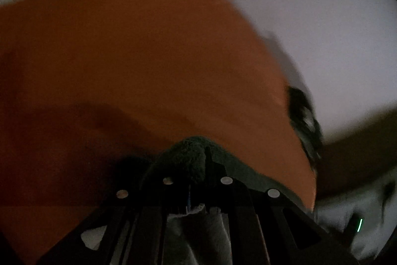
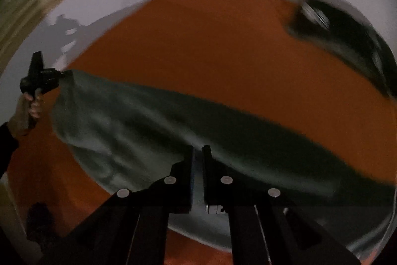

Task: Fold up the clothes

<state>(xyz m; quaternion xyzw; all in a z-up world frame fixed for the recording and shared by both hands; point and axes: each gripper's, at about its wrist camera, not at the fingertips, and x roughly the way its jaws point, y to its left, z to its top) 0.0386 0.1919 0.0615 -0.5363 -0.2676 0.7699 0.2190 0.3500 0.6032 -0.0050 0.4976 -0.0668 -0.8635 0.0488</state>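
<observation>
Green cloth [image 2: 153,131] stretched btwn left gripper [image 2: 60,73] & right gripper [image 2: 198,148], both clamped on it, over orange surface [image 2: 211,49].

Fuzzy matt green cloth [image 2: 153,126]; smooth orange surface [image 2: 211,46]

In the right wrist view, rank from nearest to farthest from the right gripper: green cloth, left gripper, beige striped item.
1. green cloth: pinched in the right gripper.
2. left gripper: far left, holding the cloth's other end.
3. beige striped item: upper left edge.
</observation>
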